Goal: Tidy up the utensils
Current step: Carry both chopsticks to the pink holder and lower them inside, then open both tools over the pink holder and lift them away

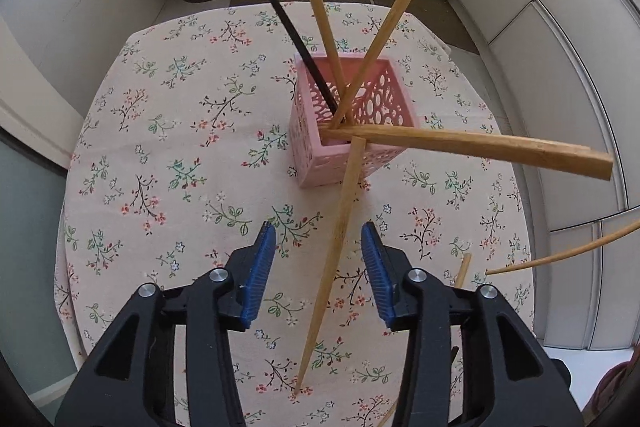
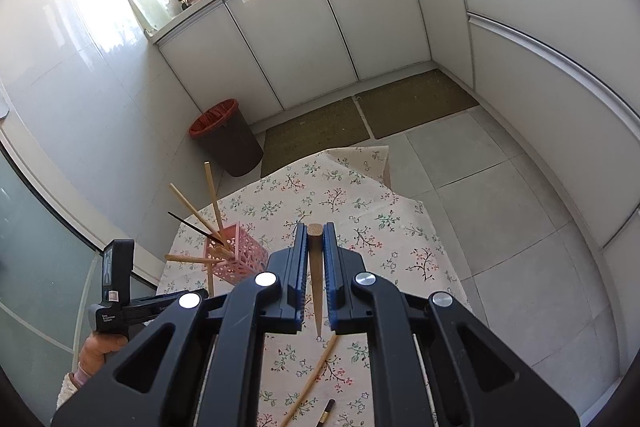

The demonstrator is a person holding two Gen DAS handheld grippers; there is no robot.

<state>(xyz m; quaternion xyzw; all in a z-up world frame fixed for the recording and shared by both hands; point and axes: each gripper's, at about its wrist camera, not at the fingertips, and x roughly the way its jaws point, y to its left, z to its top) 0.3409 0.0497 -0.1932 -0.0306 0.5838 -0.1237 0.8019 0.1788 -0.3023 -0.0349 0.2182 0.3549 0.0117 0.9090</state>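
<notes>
A pink perforated holder (image 1: 352,119) stands on the floral tablecloth (image 1: 180,147) and holds several bamboo chopsticks and one black chopstick (image 1: 288,31). One bamboo chopstick (image 1: 332,267) leans from the holder's near rim down to the cloth, between the jaws of my open, empty left gripper (image 1: 318,239). My right gripper (image 2: 315,239) is shut on a bamboo chopstick (image 2: 316,287), held above the table. The holder also shows in the right wrist view (image 2: 236,255), to the left.
A loose bamboo chopstick (image 2: 312,379) and a dark one (image 2: 326,413) lie on the cloth below the right gripper. A brown bin with a red liner (image 2: 228,139) stands on the floor beyond the table. White cabinets (image 2: 320,19) line the room.
</notes>
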